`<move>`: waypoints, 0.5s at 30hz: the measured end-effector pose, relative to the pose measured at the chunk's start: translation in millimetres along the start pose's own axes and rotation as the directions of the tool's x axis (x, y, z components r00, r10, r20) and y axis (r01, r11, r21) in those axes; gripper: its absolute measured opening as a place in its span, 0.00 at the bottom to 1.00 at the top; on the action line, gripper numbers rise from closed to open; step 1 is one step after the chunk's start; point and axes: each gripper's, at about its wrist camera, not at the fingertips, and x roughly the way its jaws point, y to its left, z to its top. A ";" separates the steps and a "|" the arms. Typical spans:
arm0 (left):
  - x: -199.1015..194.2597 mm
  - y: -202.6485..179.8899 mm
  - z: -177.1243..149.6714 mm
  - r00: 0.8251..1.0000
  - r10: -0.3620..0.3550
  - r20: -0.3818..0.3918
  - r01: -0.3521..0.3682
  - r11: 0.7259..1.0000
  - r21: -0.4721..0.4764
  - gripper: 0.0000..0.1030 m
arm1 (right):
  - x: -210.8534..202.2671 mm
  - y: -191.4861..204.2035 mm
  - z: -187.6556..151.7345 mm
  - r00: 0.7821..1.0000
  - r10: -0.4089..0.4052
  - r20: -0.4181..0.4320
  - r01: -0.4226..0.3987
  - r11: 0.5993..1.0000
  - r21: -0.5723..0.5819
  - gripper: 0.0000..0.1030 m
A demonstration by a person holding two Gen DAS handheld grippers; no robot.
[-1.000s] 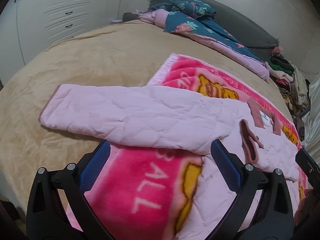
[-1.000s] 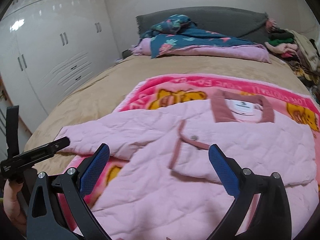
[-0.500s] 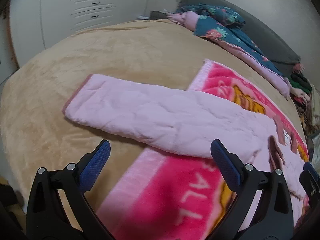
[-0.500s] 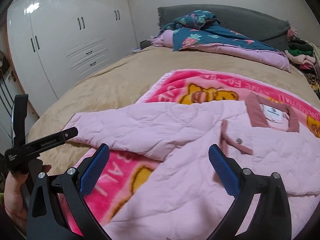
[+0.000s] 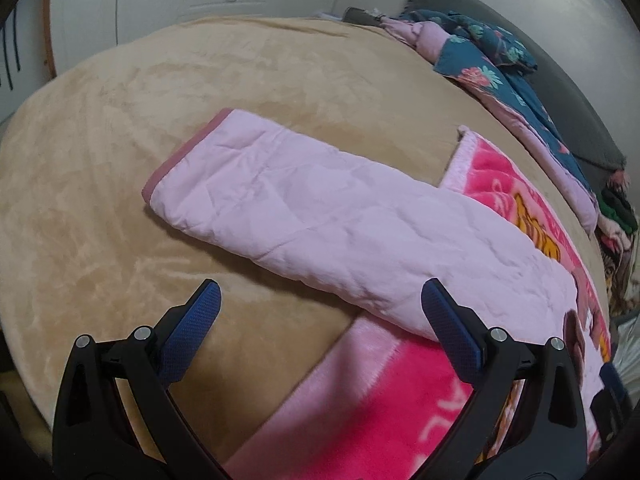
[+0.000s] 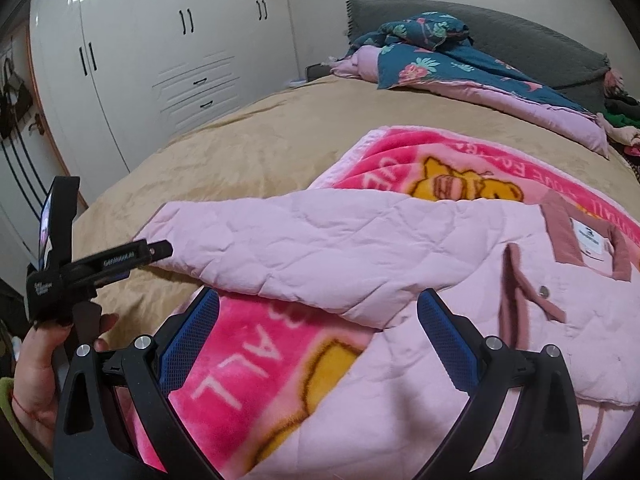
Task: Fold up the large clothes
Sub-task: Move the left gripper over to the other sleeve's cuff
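Bare tan bedspread open around sleeve; bedding pile far.

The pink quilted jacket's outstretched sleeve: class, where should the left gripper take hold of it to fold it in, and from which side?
Probably at the cuff, the sleeve's free end with the darker pink trim. It lies flat on the tan bedspread, clear of the pink blanket, so the open left gripper could come from the bed's edge and pinch across the trim.

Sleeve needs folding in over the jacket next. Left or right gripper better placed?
Left, probably. The left gripper is open and faces the outstretched sleeve, its cuff just ahead. The right gripper, also open, hovers over the jacket body, farther from the cuff.
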 end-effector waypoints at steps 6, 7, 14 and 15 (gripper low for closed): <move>18.4 13.2 1.7 0.999 -0.029 -0.033 0.026 0.997 -0.069 0.91 | 17.6 -3.2 -3.4 1.000 0.012 -0.027 -0.011 1.000 0.028 0.96; 22.8 15.3 2.2 0.998 -0.038 -0.044 0.034 0.996 -0.085 0.91 | 18.9 -3.8 -3.9 1.000 0.010 -0.027 -0.009 1.000 0.026 0.96; 48.9 33.1 7.0 0.992 -0.104 -0.066 0.088 0.974 -0.209 0.91 | 15.0 -21.6 -1.4 1.000 0.001 -0.015 -0.001 0.999 0.054 0.96; 52.8 35.9 7.1 0.992 -0.109 -0.067 0.091 0.969 -0.231 0.91 | 13.9 -25.0 -1.4 1.000 -0.001 -0.012 0.001 0.998 0.059 0.96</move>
